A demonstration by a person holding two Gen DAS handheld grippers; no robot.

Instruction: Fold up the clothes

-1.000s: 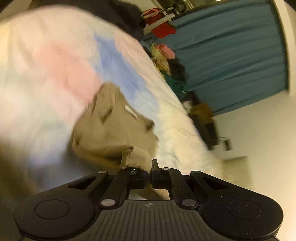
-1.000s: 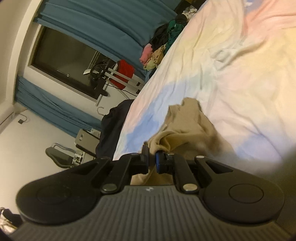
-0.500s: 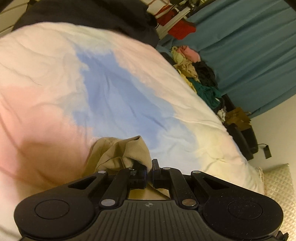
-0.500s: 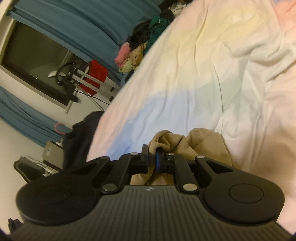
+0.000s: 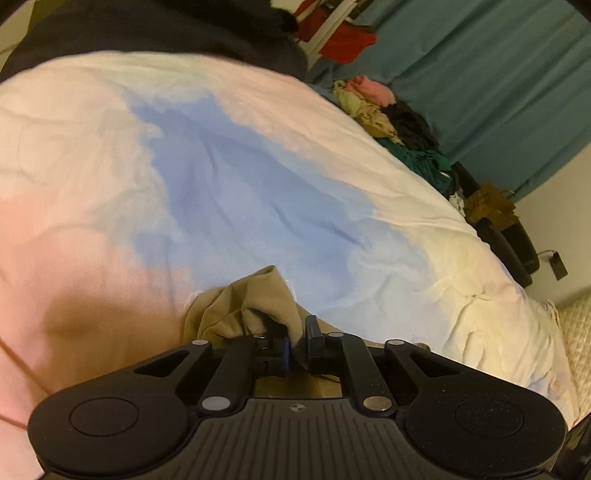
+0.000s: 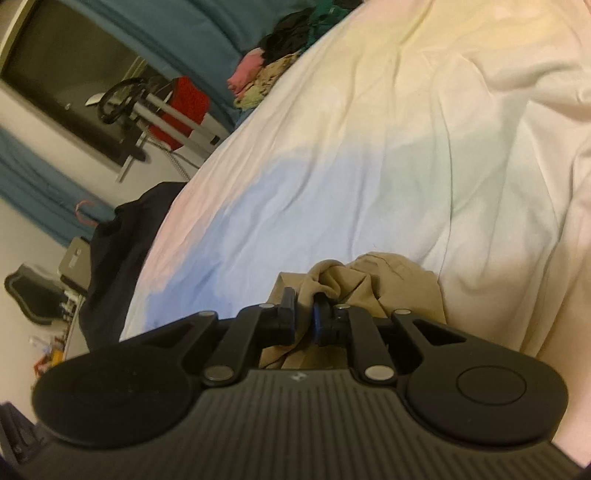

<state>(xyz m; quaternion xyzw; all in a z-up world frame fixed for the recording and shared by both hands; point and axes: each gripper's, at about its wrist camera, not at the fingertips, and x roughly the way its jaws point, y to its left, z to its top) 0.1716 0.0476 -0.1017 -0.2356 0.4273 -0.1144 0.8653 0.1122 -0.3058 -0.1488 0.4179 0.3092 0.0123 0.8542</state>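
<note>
No brand name or readable writing shows anywhere; the only mark is a small round emblem moulded into the ribbed black housing of each tool, too small to make out. The left gripper [image 5: 297,341] has its two black fingers pressed together on a bunched fold of the tan garment [image 5: 251,306], a soft, finely ribbed knit that rises in a crumpled peak just ahead of the fingertips. The right gripper [image 6: 303,314] likewise pinches a twisted knot of the same tan garment [image 6: 369,280], with cloth squeezed in the narrow gap and more of it hanging below the linkage. The garment sits low over the bedspread [image 5: 258,192], a matte, lightly wrinkled cotton cover dyed in soft patches of blue, pink, pale yellow and white. At the far edge of the bed lies a heap of dark fabric [image 5: 155,33], and beyond that a loose pile of clothes [image 5: 391,118] in pink, cream, black and green. Behind them hang pleated teal curtains [image 5: 491,74], smooth and heavy in vertical folds.
</note>
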